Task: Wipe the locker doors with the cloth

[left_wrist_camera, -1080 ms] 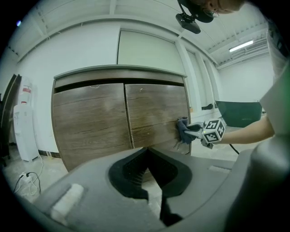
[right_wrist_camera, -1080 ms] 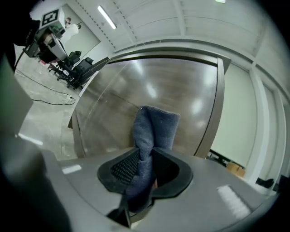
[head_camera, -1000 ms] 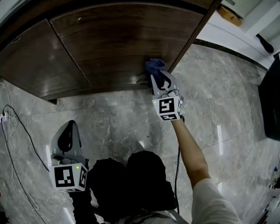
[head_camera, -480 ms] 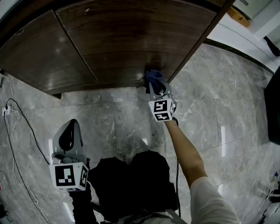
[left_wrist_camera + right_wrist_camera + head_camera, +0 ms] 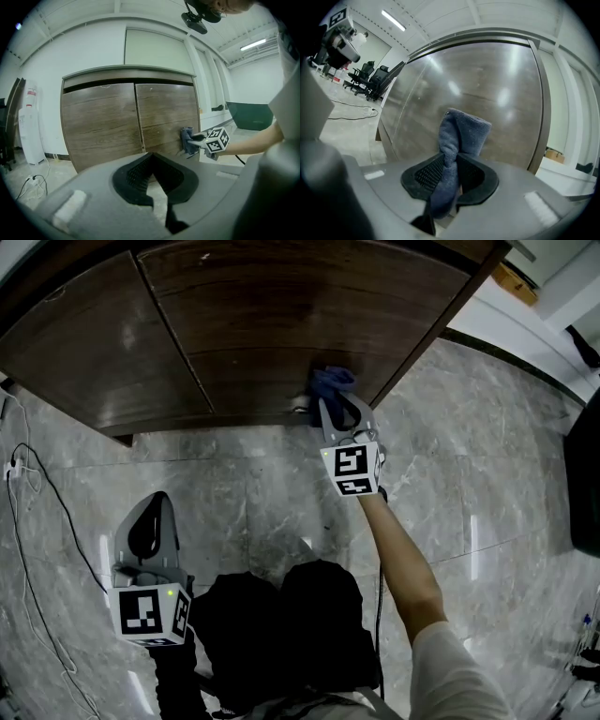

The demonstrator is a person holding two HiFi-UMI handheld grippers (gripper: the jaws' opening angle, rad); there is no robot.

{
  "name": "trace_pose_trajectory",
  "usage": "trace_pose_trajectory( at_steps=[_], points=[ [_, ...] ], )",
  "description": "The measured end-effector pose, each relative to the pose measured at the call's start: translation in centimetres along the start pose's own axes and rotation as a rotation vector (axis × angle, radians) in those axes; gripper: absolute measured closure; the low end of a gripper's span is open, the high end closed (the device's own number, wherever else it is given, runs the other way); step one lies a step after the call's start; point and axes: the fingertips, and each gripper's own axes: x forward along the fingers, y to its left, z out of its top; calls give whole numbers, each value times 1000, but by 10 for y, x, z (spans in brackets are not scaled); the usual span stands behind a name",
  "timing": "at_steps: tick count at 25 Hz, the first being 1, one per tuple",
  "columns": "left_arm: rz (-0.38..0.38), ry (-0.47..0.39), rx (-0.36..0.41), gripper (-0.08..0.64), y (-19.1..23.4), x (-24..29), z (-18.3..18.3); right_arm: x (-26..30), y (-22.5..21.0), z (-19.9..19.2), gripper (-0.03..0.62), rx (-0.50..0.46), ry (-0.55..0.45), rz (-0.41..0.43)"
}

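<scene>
1. Head view: over the last second the right gripper [image 5: 336, 413] has carried the cloth [image 5: 331, 382] through a short down-and-back pass near the bottom edge of the right locker door [image 5: 281, 324]. It has stayed in the same small patch at that door's lower right corner. I judge the wiping is under way but covers little ground: the rest of this door and the whole left locker door [image 5: 84, 352] are yet to be reached. The cloth sits bunched at the far tip of the right gripper and appears to press on the wood. The left gripper [image 5: 153, 512] hangs well apart, near the person and over the grey floor [image 5: 234, 493].

2. Left gripper view: its jaws stand apart with nothing between them, only floor showing through. Far to the right, the cloth [image 5: 187, 140] lies against the right door, ahead of the right gripper's marker cube.

3. Right gripper view: the jaws are clamped on the lower fold of the blue cloth [image 5: 461, 133]. Its free upper part stands up beyond the jaws, with the door [image 5: 487, 84] right behind it.
</scene>
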Motion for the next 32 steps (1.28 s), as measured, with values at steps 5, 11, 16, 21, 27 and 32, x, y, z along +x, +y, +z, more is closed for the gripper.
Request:
trace_pose_trajectory(
  at_steps=[5,11,16,21,27,32],
  points=[
    [2,-16,-6,558,5,-3,2,-10,-19,84,503,-42,-148,-11],
    [-5,-18,-20,558,6,-10,-2,-25,-39,167,503,-48,-249,-41],
    [-9,-32,-20,558,8,-10,2,-32,-53,225,503,-58,-316,-64],
    [1,-44,-20,558,14,-12,7,-40,-65,270,503,-59,-371,-81],
    [6,-35,-35,558,18,-13,-2,-39,-63,279,505,-80,-406,-105],
    [5,-29,-39,558,19,-12,-7,-31,-48,257,505,-81,-377,-101]
  ],
)
